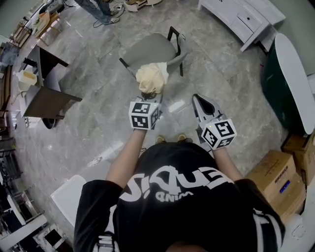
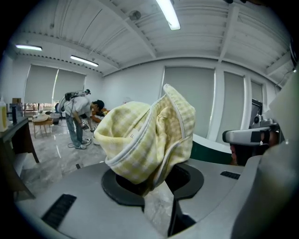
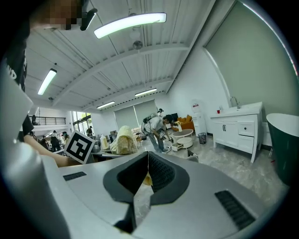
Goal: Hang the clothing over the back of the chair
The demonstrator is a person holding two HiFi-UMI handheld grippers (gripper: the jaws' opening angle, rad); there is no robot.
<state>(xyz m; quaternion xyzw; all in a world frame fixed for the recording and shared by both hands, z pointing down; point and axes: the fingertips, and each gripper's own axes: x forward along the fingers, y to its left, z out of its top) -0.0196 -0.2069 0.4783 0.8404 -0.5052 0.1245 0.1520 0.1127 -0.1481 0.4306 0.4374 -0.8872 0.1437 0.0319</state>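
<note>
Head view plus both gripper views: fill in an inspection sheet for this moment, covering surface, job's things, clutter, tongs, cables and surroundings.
Surface: grey marbled floor; no worktable in use.
Job's things: yellow checked clothing, bunched and held in front of the grey chair, not over its back.
Clutter: cardboard boxes at right; dark table at left.
Tongs: left tongs shut on the clothing; right tongs shut, nothing clearly held.
Cables: thin dark line on the floor by a standing person, possibly a lead.
Surroundings: white cabinet, dark green tub, other people in the distance.
</note>
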